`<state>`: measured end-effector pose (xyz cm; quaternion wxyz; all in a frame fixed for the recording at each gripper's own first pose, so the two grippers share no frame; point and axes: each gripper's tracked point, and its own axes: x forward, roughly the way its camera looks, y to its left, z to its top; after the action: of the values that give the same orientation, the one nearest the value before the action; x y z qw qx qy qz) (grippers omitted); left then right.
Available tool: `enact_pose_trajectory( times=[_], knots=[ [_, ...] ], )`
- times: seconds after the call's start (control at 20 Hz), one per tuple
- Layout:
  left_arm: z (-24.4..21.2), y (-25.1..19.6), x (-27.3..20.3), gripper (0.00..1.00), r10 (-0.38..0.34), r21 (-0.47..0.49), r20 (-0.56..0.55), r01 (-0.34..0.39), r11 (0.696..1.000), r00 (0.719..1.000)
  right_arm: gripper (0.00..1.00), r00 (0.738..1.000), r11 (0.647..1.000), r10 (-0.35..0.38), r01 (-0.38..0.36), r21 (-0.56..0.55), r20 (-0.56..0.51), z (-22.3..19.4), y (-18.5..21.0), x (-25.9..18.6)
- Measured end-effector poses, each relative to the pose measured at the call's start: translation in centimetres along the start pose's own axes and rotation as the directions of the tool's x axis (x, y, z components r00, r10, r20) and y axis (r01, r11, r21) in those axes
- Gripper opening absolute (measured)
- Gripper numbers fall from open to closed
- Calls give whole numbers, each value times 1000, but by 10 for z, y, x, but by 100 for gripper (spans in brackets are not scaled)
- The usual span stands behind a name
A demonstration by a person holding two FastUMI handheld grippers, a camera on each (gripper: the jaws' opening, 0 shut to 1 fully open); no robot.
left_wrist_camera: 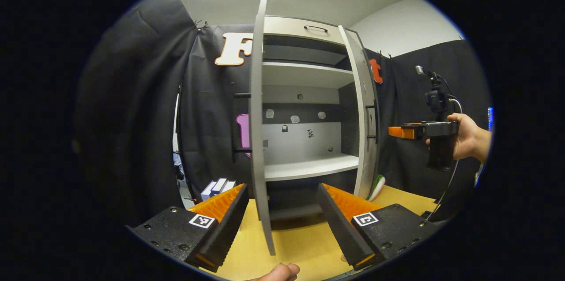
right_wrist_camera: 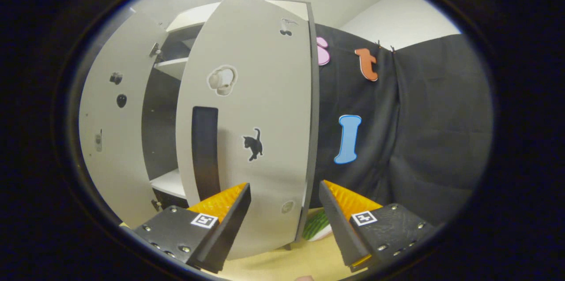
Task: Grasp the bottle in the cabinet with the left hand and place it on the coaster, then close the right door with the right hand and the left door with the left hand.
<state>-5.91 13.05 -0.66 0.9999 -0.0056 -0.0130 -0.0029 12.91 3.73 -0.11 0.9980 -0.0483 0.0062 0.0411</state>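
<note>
1. Right door (right_wrist_camera: pixel 247 131) stands ajar, upright, at 12 o'clock of the right hand-held gripper (right_wrist_camera: pixel 284 201), whose jaws gape wide and empty.
2. Left hand-held gripper (left_wrist_camera: pixel 280 204), also wide, straddles the left door (left_wrist_camera: pixel 260 140) edge.
3. Cabinet (left_wrist_camera: pixel 309 166) shelves hold no bottle.

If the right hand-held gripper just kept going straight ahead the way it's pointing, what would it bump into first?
Most likely the cabinet's right door: its outer face, near the free edge, lies straight ahead between the open fingers of the right hand-held gripper. How far off it is, is hard to judge.
</note>
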Motion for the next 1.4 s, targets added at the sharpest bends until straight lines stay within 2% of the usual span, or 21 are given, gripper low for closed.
enact_pose_trajectory(
  times=[0.05, 0.15, 0.25, 0.45, 0.5, 0.55, 0.65, 0.8, 0.9, 0.95, 1.1, 1.15, 1.2, 1.25, 1.3, 1.35, 1.4],
  knots=[
    [-1, 12, 2, 98, 23, 6, -4, -23, 1000, 1000, 95, 1000, 1000, 10, -10, -7, -6, -5, 4, -3],
    [-4, 38, 5, 98, 71, 16, -28, -71, 997, 997, 92, 999, 999, 22, -23, -23, -25, -15, 8, -14],
    [-12, 55, 2, 98, 87, 3, -35, -87, 996, 996, 92, 999, 999, 38, -39, -21, -32, -21, 12, -25],
    [-2, 101, 19, 100, 139, 41, -23, -138, 990, 990, 95, 999, 999, 20, -19, 36, -35, -23, 10, -37],
    [0, 109, 26, 98, 147, 49, -21, -146, 988, 989, 92, 999, 999, 21, -19, 47, -33, -22, 9, -40],
    [0, 118, 33, 98, 153, 53, -21, -151, 987, 988, 95, 999, 998, 18, -16, 56, -33, -22, 10, -43],
    [5, 132, 49, 98, 161, 32, -22, -160, 987, 987, 92, 1000, 998, 0, 1, 63, -26, -21, 6, -52],
    [28, 139, 72, 99, 144, -3, 9, -144, 990, 990, 95, 1000, 997, -16, 17, 74, -10, -22, 6, -63],
    [40, 136, 85, 98, 114, 20, 31, -114, 993, 993, 92, 1000, 996, -22, 22, 91, 3, -23, 5, -74],
    [42, 131, 88, 97, 101, 36, 31, -102, 994, 994, 95, 1000, 994, -24, 24, 103, 3, -25, 3, -80],
    [59, 131, 91, 90, 131, 54, 66, -134, 989, 989, 95, 1000, 993, -24, 25, 112, -7, -29, -8, -102],
    [57, 130, 91, 90, 139, 48, 57, -142, 989, 989, 92, 999, 994, -32, 34, 107, -14, -30, -16, -112],
    [56, 130, 91, 92, 151, 32, 46, -152, 988, 987, 92, 999, 994, -45, 46, 101, -20, -30, -25, -122],
    [54, 129, 91, 90, 164, 19, 30, -164, 986, 986, 95, 998, 993, -61, 62, 99, -20, -29, -34, -132],
    [54, 127, 91, 90, 168, 22, 17, -168, 985, 986, 92, 997, 992, -75, 77, 104, -20, -27, -43, -143],
    [54, 125, 90, 92, 172, 31, 8, -172, 985, 985, 95, 996, 990, -86, 87, 108, -18, -27, -50, -154],
    [54, 123, 89, 92, 179, 36, 1, -179, 983, 984, 92, 995, 989, -96, 97, 113, -15, -27, -58, -165]
  ],
)
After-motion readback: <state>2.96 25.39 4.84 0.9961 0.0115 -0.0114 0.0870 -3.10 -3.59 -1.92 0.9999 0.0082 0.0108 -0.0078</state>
